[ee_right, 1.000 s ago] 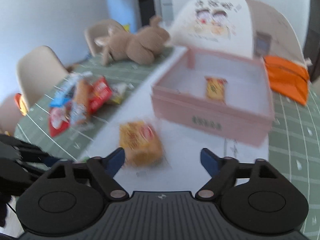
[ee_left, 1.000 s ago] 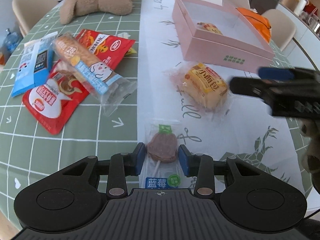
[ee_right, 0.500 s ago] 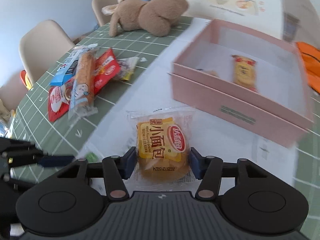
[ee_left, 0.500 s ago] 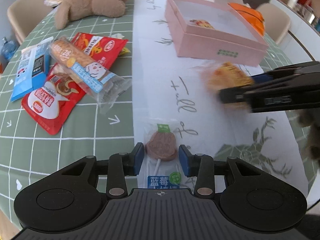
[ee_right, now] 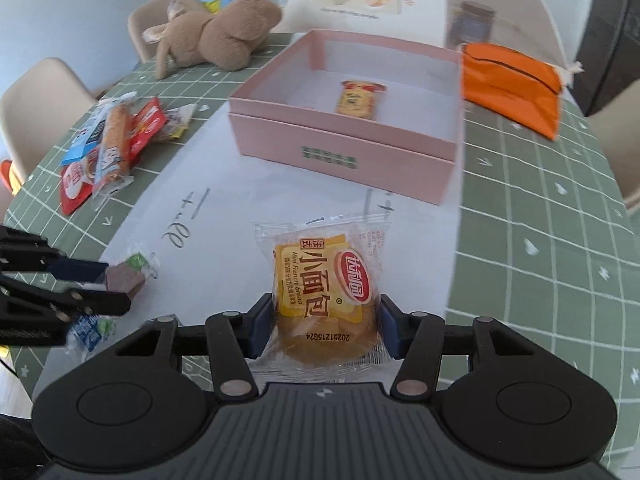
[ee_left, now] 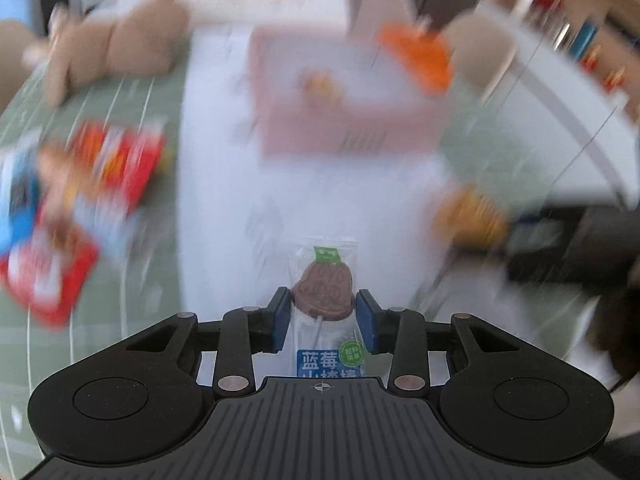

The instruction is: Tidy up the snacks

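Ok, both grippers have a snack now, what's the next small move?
Probably carry the mini French bread, pinched in the right gripper, forward over the open pink box and let go there. The box holds only one small packet, so there is room. The left gripper can follow with its lollipop.

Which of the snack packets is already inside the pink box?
Only the small yellow packet, lying flat on the floor of the pink box. The mini bread sits in the right gripper, the lollipop in the left gripper.
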{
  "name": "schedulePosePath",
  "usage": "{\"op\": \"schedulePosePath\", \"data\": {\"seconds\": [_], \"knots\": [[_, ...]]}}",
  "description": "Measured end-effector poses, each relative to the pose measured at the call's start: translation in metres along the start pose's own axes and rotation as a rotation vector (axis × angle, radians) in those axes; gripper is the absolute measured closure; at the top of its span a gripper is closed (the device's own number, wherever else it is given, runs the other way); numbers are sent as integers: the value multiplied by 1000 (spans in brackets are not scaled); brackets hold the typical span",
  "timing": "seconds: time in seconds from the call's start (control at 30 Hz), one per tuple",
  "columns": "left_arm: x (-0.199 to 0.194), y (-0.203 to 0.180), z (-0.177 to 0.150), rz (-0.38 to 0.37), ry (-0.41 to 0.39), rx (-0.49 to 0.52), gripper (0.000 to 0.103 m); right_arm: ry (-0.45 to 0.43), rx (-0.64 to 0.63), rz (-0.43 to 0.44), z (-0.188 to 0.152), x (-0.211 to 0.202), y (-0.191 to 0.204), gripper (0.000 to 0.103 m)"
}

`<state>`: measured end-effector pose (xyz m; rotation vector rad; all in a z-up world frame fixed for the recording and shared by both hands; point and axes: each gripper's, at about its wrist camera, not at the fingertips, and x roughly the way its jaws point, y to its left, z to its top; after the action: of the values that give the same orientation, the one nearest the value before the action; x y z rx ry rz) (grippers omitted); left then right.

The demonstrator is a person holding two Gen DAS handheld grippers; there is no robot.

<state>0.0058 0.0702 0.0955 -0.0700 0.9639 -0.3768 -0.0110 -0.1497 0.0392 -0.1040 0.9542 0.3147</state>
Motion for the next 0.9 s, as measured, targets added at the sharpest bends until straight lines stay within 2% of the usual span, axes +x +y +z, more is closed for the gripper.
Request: {"op": "schedulePosePath", "data": {"seconds": [0.13,0.23,0.33,0.47,0.57,0.67,0.77,0.83,0.87,0.9], "knots": [[-29,-21,89,-33,-242,46,61,-57,27,-3,8,-16,-8,50],[-10,-15,145,-85,-293,-12,61,-99,42,-17,19,-22,-8,50],[15,8,164,-97,-296,-120,63,-119,50,-24,25,-23,-6,50],[14,32,129,-63,-311,-196,63,-105,76,-31,25,-19,-12,50],[16,53,88,-20,-243,-255,63,-130,78,-43,37,-20,-14,50],[22,69,59,48,-160,-312,63,-207,22,-49,73,-24,-8,50],[15,79,45,110,-147,-327,63,-301,-27,-100,128,-24,-4,49],[6,85,38,141,-151,-329,63,-354,-24,-133,163,-21,-7,39],[1,89,36,158,-151,-330,63,-348,-23,-150,178,-16,-8,23],[-2,93,32,171,-150,-331,63,-333,-21,-158,187,-11,-6,21]]}}
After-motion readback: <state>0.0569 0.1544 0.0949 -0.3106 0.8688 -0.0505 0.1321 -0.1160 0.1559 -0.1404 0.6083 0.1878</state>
